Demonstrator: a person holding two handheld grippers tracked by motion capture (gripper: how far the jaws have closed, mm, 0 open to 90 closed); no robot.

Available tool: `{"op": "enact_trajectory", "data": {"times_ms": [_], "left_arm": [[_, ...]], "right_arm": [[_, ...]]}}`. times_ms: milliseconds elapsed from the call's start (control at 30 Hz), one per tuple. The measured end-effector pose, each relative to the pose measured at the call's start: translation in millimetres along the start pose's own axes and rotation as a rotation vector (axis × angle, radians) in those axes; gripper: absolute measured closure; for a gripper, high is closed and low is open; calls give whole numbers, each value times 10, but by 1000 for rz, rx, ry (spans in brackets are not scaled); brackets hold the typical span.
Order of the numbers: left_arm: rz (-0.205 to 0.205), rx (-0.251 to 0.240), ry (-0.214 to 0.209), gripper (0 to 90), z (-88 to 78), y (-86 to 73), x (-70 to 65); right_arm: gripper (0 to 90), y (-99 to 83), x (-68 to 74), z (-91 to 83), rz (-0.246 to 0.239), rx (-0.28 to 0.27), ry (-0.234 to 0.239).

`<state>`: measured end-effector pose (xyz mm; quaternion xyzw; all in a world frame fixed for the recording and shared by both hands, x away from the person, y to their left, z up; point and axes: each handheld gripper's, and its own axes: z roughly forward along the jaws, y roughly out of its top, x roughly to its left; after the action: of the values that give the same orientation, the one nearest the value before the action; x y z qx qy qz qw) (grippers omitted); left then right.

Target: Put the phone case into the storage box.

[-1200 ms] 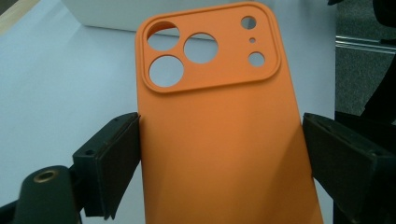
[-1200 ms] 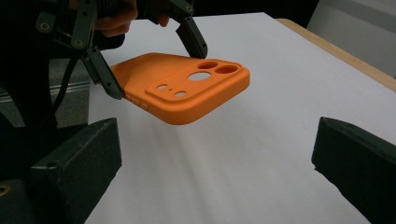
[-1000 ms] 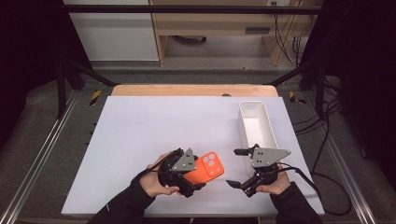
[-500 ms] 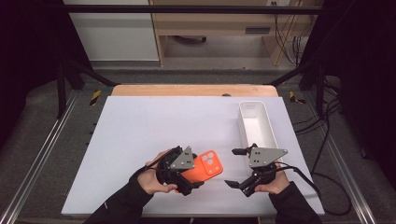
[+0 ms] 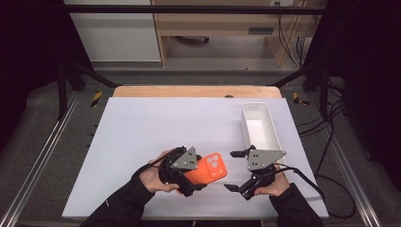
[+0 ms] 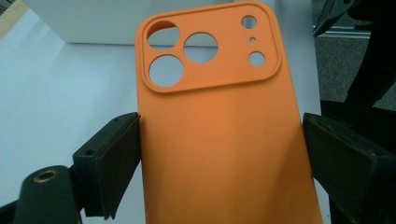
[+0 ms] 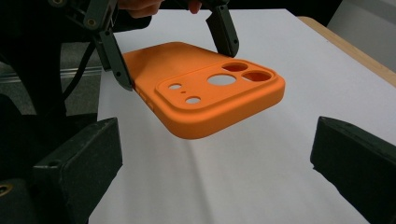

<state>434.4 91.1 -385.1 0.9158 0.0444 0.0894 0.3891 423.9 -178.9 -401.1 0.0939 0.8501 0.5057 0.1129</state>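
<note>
While L tool (image 5: 201, 177) clamps orange case (image 5: 209, 170), R tool (image 5: 234, 171) beside it, likely apart

We find no text, label, brand, number or sign that can be read: none on the orange phone case (image 6: 224, 135), none on the white tray (image 5: 261, 126), none on the table (image 5: 151, 127).
</note>
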Motion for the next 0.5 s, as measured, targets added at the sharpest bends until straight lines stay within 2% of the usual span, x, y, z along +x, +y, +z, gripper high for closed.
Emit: {"op": "enact_trajectory", "data": {"times_ms": [500], "left_arm": [[38, 4, -13, 134, 0, 74, -66]], "right_arm": [[32, 52, 13, 78, -9, 1, 33]]}}
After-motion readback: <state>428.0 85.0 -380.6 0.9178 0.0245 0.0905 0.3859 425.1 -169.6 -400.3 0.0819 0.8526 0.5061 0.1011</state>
